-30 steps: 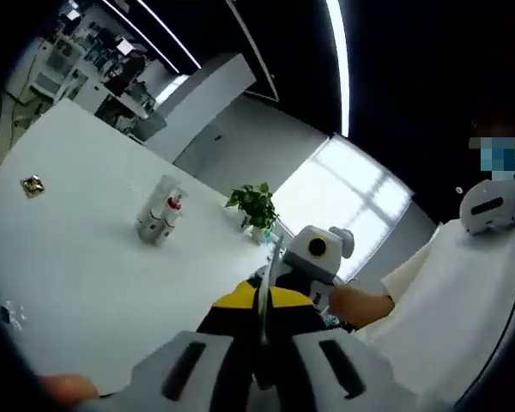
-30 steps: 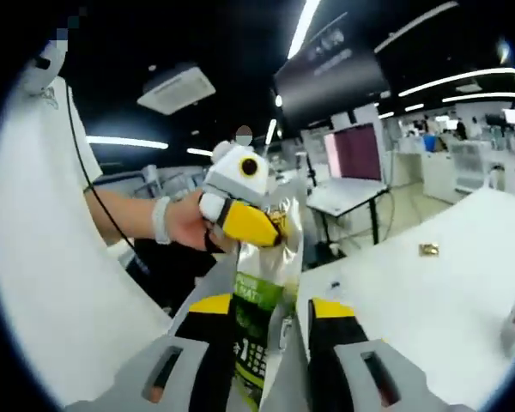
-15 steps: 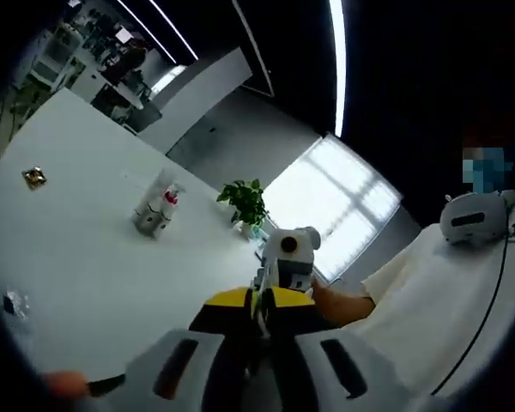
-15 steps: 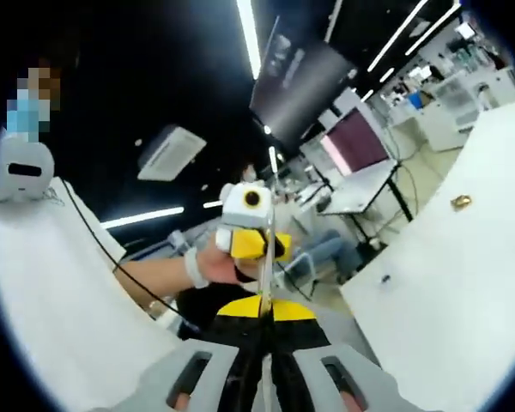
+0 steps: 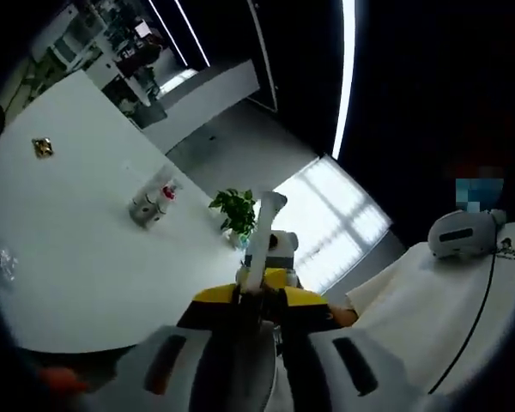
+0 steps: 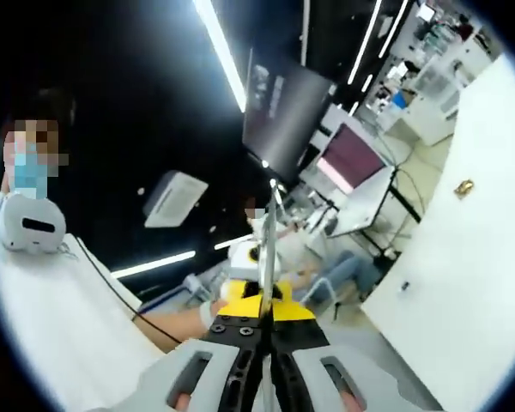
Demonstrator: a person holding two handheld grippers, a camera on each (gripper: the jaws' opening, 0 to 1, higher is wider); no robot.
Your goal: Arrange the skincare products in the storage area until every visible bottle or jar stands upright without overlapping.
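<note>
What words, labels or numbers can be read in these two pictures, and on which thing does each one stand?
No text can be read in either view.
The bottles on the white table: any labels are too small and blurred to read.
The thin flat item seen edge-on between the shut jaws of the right tool: no print shows.
The dark screen and the pink screen: no text can be made out.
</note>
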